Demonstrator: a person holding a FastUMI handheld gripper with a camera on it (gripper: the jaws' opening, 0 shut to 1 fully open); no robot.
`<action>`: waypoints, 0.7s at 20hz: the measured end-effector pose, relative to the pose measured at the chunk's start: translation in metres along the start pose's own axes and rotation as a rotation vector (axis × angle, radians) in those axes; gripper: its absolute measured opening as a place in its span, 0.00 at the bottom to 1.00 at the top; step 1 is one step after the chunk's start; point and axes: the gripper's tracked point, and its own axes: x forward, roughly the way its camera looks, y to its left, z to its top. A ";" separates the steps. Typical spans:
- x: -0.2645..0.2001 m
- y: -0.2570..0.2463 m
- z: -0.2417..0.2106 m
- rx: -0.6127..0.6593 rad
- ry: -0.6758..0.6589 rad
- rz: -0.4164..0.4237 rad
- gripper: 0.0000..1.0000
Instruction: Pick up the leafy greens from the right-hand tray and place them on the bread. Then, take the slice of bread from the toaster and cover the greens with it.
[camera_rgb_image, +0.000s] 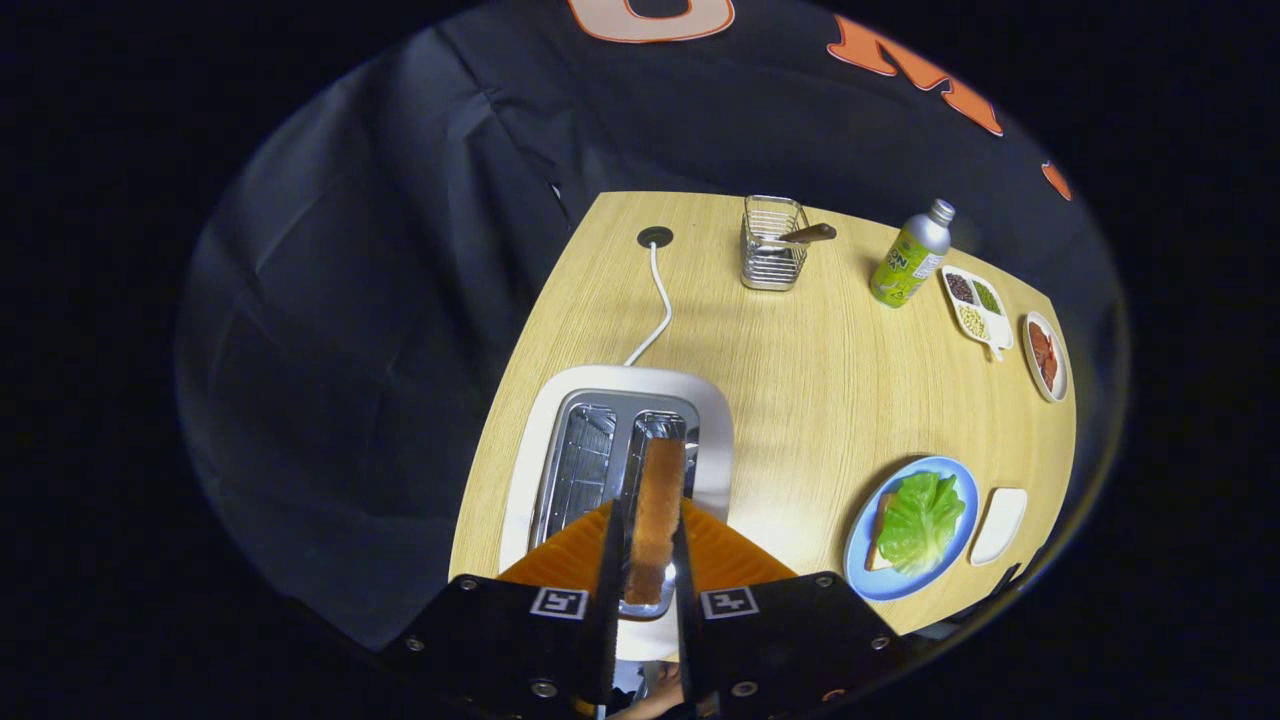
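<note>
Clamped — gripper (645, 560) fingers pinching the toast slice (657, 505) by both faces above the toaster (620, 440) slot at twelve o'clock — light, stiff, likely crumbly.

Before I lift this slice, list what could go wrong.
1. The tongs pinch the bread slice on its thin edges; it may slip or crumble.
2. The slice sits over the toaster slot and could catch on the rim.
3. Greens lie loosely on the blue plate; a hard landing may push them off.

Bread on the plate (862, 580) mostly hidden under the leafy greens (920, 520); dish contents too small to tell.
</note>
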 end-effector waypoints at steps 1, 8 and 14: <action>0.001 0.000 0.000 0.006 0.007 -0.004 0.24; 0.001 -0.002 0.000 0.003 0.014 -0.009 0.15; -0.028 -0.001 0.012 0.000 -0.059 0.081 0.10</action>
